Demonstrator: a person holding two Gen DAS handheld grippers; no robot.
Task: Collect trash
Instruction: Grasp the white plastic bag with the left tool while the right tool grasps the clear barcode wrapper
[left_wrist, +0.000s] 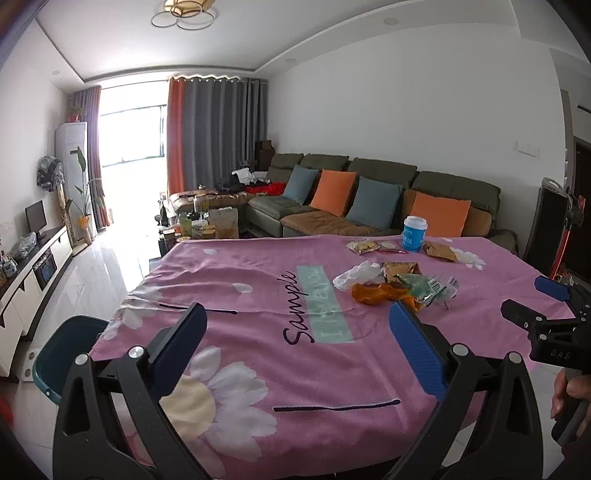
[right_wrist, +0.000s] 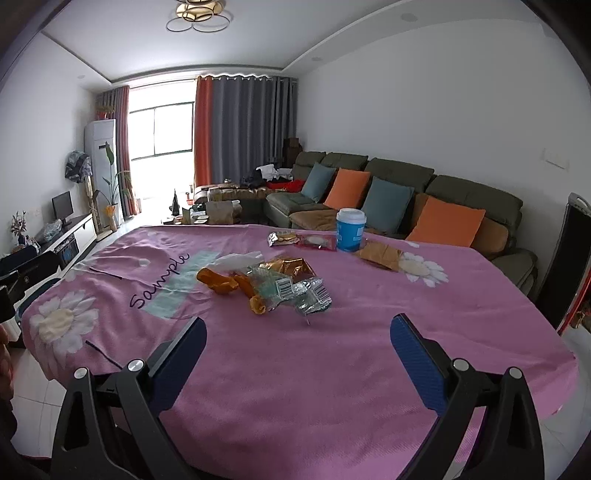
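Observation:
A heap of trash (right_wrist: 269, 284) lies mid-table on the pink flowered cloth (right_wrist: 332, 369): orange peel (right_wrist: 218, 282), clear and green wrappers (right_wrist: 303, 295), a gold wrapper (right_wrist: 291, 267) and white tissue (right_wrist: 236, 260). Farther back stand a blue-and-white paper cup (right_wrist: 350, 229), snack packets (right_wrist: 282, 238) and a brown wrapper (right_wrist: 380, 256). The heap also shows in the left wrist view (left_wrist: 399, 286), with the cup (left_wrist: 414, 233) behind it. My right gripper (right_wrist: 297, 328) is open and empty, short of the heap. My left gripper (left_wrist: 295, 319) is open and empty over the cloth's near left. The right gripper's body (left_wrist: 546, 325) shows at that view's right edge.
A teal bin (left_wrist: 62, 354) stands on the floor by the table's left corner. A green sofa with orange and blue cushions (right_wrist: 406, 195) runs behind the table. A TV cabinet (left_wrist: 29, 266) lines the left wall. A black chair back (right_wrist: 565, 266) stands at the right.

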